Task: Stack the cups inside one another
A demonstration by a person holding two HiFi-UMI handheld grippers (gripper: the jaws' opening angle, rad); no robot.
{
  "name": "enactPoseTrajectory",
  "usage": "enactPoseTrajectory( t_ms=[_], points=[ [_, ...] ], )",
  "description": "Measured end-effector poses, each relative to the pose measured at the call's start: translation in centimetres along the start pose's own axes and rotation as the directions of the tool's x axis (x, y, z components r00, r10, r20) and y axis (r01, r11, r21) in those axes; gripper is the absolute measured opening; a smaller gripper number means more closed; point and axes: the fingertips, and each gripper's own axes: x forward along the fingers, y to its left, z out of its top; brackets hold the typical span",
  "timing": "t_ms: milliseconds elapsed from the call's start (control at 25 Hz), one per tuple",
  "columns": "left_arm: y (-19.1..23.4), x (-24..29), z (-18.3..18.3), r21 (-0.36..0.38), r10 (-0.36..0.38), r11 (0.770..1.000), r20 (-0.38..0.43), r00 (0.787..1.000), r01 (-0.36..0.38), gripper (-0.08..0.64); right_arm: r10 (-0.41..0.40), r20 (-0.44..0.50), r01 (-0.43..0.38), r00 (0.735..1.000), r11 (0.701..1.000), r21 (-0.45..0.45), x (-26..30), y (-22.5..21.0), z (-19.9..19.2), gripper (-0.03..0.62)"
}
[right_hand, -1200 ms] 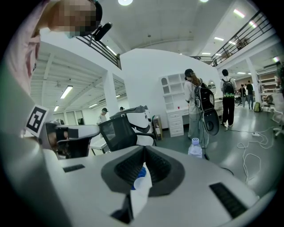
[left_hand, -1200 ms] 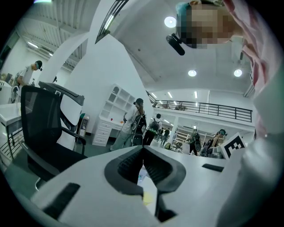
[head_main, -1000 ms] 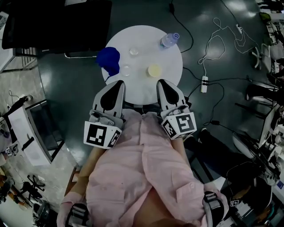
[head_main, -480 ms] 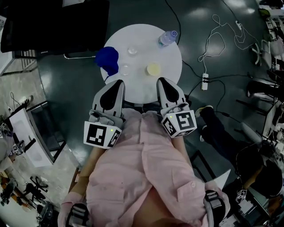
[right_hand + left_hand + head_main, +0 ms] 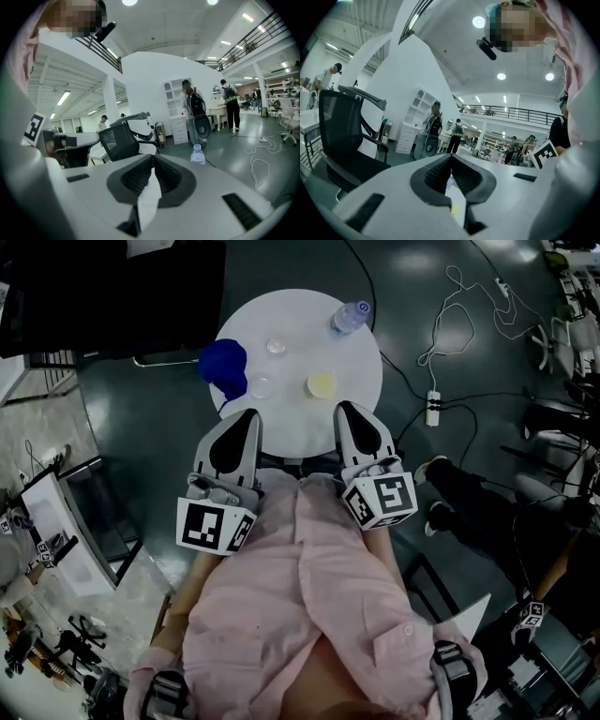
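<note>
Currently neither tool has engaged a cup. The left gripper (image 5: 247, 415) and right gripper (image 5: 346, 408) are held side by side at the near edge of the table (image 5: 302, 432), tips pointing across it. In each gripper view the jaws meet at the tips with nothing between them, so both are closed and empty. Three cups stand apart on the table. A near clear cup (image 5: 262, 385) is just ahead of the left gripper's tips. A yellow cup (image 5: 321, 383) is just ahead of the right gripper's tips, slightly inboard. A far clear cup (image 5: 277, 347) lies beyond both, roughly between their lines. A cloth (image 5: 223, 367) lies ahead and outboard of the left gripper, close beside the near clear cup. A bottle (image 5: 349, 317) stands well ahead of the right gripper at the far rim. Assessment: stacking has not begun, and the step in hand is the first pick. Recommended: open the jaws fully before reaching, then take the chosen cup with one jaw inside and one outside its wall. Close gently, as thin clear cups are likely to deform or skid. Steady the receiving cup with the other gripper, centre the held cup over its mouth and lower it straight. Keep the left gripper's approach off the cloth.
</note>
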Motion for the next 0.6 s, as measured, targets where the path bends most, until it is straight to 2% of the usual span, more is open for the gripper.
enactPoseTrajectory(
  t_ms=[280,600],
  points=[
    [0.0,0.1,0.0,0.006,0.003,1.000,0.000,1.000,-0.003,0.018,-0.011,-0.014,0.011,1.000,1.000,0.018,0.3,-0.8,-0.3,0.034],
    [0.0,0.1,-0.2,0.013,0.009,1.000,-0.011,1.000,-0.008,0.018,-0.001,-0.072,0.001,0.997,1.000,0.010,2.2,-2.4,-1.6,0.034]
  ],
)
